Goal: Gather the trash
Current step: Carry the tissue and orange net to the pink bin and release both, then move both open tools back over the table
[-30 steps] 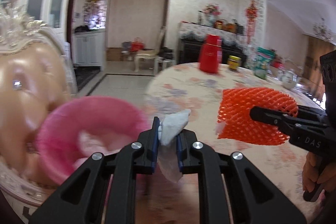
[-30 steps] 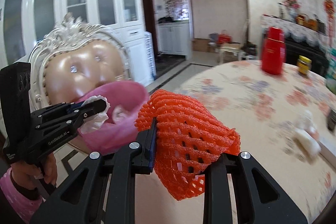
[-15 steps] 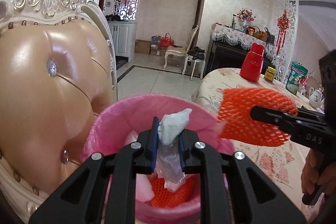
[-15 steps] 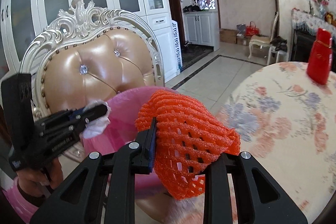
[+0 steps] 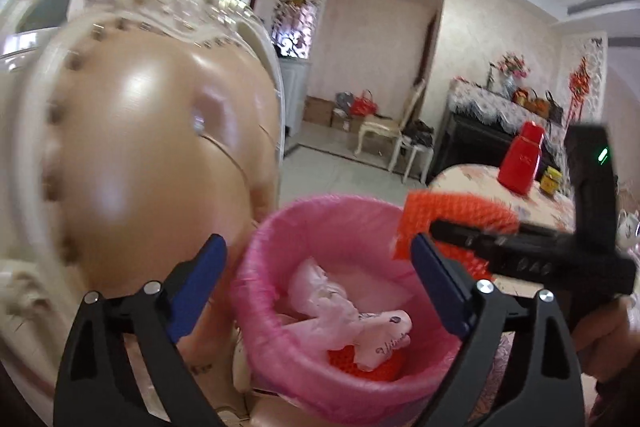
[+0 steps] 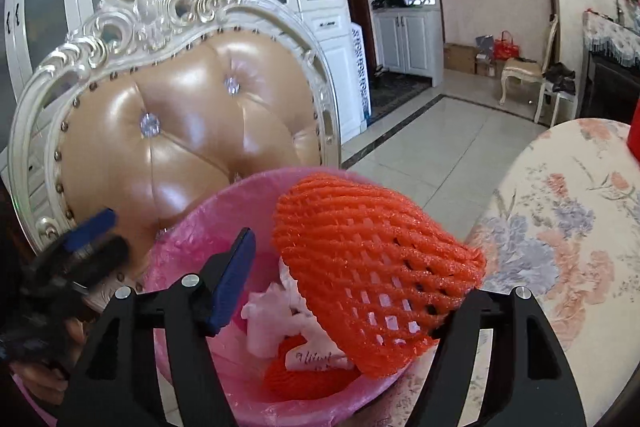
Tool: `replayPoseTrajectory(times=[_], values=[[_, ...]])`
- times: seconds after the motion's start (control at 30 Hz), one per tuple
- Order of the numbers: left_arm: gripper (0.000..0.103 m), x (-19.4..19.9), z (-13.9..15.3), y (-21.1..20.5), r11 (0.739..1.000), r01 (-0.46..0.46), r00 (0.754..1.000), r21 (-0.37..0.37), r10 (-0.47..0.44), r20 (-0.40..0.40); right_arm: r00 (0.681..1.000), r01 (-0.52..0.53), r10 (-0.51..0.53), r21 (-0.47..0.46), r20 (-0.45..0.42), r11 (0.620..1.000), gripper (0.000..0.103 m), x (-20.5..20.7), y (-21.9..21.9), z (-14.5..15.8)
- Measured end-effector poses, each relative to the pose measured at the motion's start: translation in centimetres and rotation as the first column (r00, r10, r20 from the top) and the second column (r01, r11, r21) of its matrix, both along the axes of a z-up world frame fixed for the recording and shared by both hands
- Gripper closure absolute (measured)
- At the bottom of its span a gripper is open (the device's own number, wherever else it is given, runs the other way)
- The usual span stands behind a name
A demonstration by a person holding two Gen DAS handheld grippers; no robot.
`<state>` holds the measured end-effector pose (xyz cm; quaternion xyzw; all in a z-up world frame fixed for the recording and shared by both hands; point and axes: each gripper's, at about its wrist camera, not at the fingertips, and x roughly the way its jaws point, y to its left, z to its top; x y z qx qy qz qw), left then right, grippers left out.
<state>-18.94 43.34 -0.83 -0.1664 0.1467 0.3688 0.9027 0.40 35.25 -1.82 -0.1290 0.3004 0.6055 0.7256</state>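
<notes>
- Since half a second ago the left gripper [image 5: 318,259] has let go of the white wrapper it was pinching: its blue-padded jaws now stand wide apart with nothing between them, and a crumpled white wrapper [image 5: 348,311] lies inside the bin.
- Over the same stretch the right gripper [image 6: 352,287] has spread as well; its left blue pad [image 6: 234,279] is well clear of the orange foam net [image 6: 372,267], which before was pinched between the fingers.
- That net now leans against the right finger only, at about 3 o'clock in the right wrist view, and hangs over the mouth of the bin; whether it is still stuck to that finger or already loose, I cannot tell.
- The pink-lined bin [image 6: 192,247] sits just below both grippers, at 6 o'clock in each view, in front of the padded back of the ornate chair [image 6: 180,131].
- Inside the bin, in the left wrist view, the white wrapper rests on top of another orange net [image 5: 360,363] at the bottom.
- From the left wrist camera the right gripper [image 5: 496,247] comes in from 3 o'clock, with the foam net [image 5: 452,215] blurred at its tip, right over the bin rim [image 5: 320,203].
- The floral tablecloth [image 6: 560,227] lies at 3 o'clock in the right wrist view, beside the bin, and a red bottle [image 5: 520,163] stands on the table further off at 2 o'clock in the left view.
</notes>
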Motion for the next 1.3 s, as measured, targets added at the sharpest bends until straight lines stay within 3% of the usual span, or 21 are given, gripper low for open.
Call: replayPoseTrajectory(times=[0.1,0.37,0.53,0.7,0.97,1.13,1.3], values=[[0.01,-0.9,0.7,-0.5,1.0,-0.012,1.0,0.012,0.012,0.009,0.998,-0.057,0.055,-0.051,-0.037,0.997,0.035,-0.5,0.1,-1.7],[0.01,-0.9,2.0,-3.6,0.998,0.026,1.0,0.05,-0.027,0.013,0.993,-0.121,0.118,-0.14,-0.031,0.983,0.034,-2.7,-0.1,-3.7],[0.01,-1.1,2.9,-5.6,0.994,0.032,0.999,0.107,-0.033,0.004,0.991,-0.132,0.134,-0.089,0.011,0.987,0.02,-3.1,-4.2,-1.0],[0.01,-0.8,3.1,-6.7,0.996,0.047,0.998,0.082,-0.049,0.03,0.995,-0.093,0.094,-0.037,0.016,0.995,0.02,-1.9,-8.1,1.2],[0.006,2.4,3.7,-10.6,0.983,0.143,0.99,0.117,-0.144,-0.003,0.996,0.034,-0.037,0.033,0.08,0.999,0.02,-0.4,-16.0,3.2],[0.005,8.2,3.6,-15.2,0.951,0.295,0.955,0.089,-0.294,-0.024,0.969,0.211,-0.219,0.075,0.111,0.975,0.02,2.6,-24.8,3.8],[0.005,16.2,3.8,-21.5,0.883,0.468,0.884,0.041,-0.467,-0.028,0.909,0.393,-0.4,0.084,0.118,0.916,0.02,6.6,-33.7,3.8]])
